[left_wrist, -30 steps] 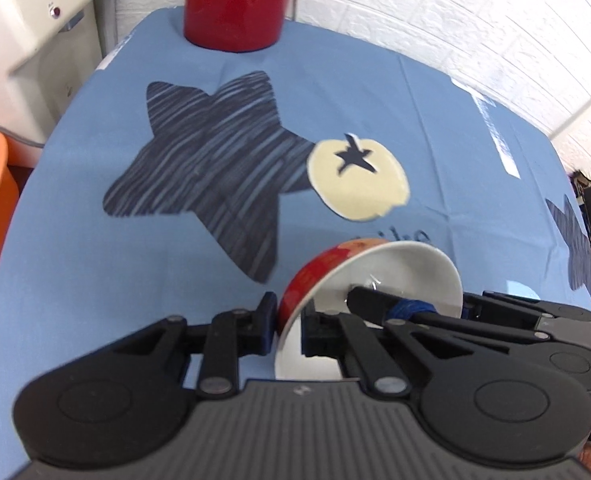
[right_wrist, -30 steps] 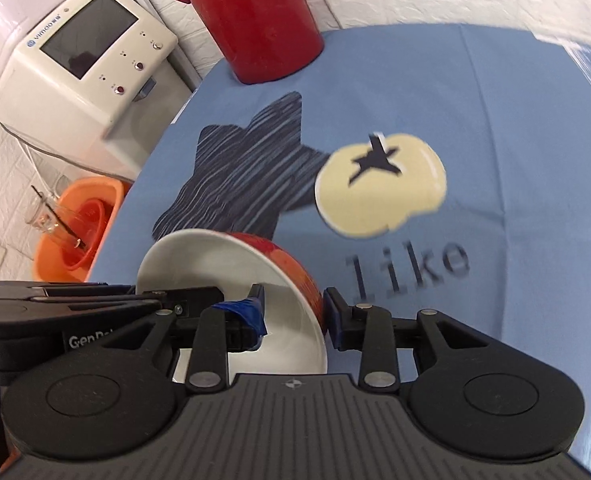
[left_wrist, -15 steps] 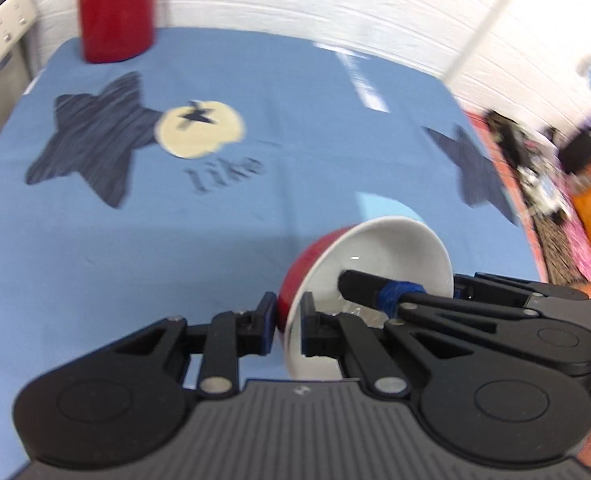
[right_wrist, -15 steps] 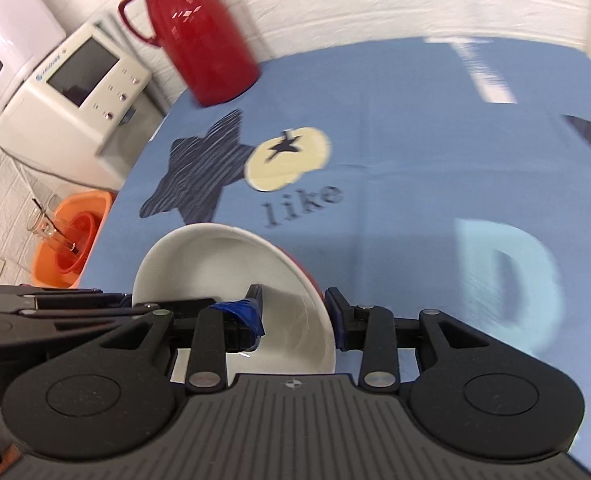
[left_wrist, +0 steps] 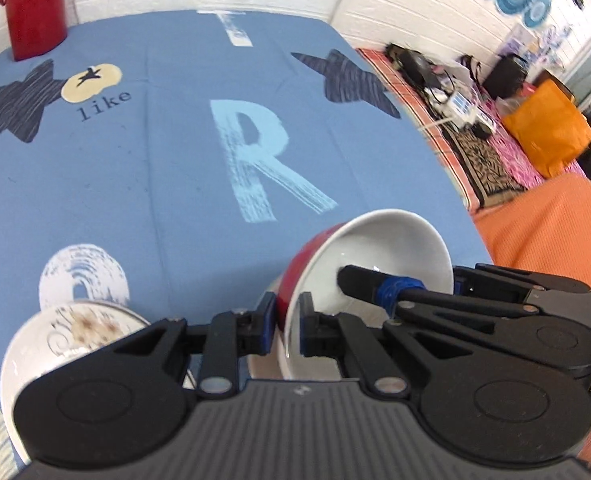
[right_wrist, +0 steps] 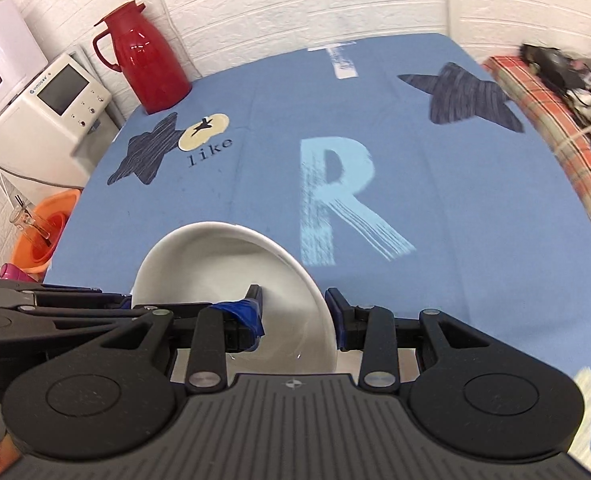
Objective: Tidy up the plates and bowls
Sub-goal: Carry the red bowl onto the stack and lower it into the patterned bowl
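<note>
Both tongs grip one bowl [left_wrist: 375,256], red outside and white inside, carried tilted on its side above the blue tablecloth [left_wrist: 175,184]. The left gripper [left_wrist: 282,326] is clamped on the near rim, one finger against the red outer wall and the other inside the white. The right gripper [right_wrist: 293,314] pinches the opposite rim the same way, its taped finger [right_wrist: 244,318] lying inside the bowl and the other finger on the outside. In the left wrist view a patterned white bowl [left_wrist: 61,340] sits on the cloth low at the left, near the held bowl, and looks like the likely place to stack it, though that is only a guess. A flat pale edge shows just under the held bowl; I cannot tell whether it is a plate. To do this step well, keep the two grips level with each other so the rim does not twist out, and roll the bowl upright before lowering it. Bring it down centred over the target, slowly, so ceramic does not knock ceramic. Release one side only once the base is seated, then the other. The red jug [right_wrist: 151,60] at the far corner is well apart and no obstacle
</note>
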Tool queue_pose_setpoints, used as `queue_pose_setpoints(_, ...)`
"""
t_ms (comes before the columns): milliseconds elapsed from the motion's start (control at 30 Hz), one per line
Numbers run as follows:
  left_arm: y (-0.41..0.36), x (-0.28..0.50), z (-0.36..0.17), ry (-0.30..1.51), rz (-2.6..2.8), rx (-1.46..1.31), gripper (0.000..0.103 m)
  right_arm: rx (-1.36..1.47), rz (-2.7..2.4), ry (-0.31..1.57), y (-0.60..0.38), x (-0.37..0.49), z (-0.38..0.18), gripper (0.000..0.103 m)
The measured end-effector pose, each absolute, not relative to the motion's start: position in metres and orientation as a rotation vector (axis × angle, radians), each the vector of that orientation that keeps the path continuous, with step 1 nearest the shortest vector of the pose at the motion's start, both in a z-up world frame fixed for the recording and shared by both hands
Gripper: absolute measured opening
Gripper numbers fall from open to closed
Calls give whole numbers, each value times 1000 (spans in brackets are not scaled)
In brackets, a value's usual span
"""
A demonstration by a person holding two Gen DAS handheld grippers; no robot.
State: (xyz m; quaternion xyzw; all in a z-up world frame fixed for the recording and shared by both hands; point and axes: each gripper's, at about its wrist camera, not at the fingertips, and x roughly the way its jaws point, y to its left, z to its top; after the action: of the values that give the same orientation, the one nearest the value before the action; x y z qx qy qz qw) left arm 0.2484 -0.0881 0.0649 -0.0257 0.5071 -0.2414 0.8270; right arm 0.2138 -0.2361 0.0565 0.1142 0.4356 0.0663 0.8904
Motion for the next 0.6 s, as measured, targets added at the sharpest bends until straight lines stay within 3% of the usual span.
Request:
queue_pose_setpoints(267,-106,219,36,1138,-533,-20,0,263,94,930,-255,165,35,19)
queue_pose_setpoints(600,-106,222,21,1135,-512,-5,0,273,107,970,-257,163,7,19)
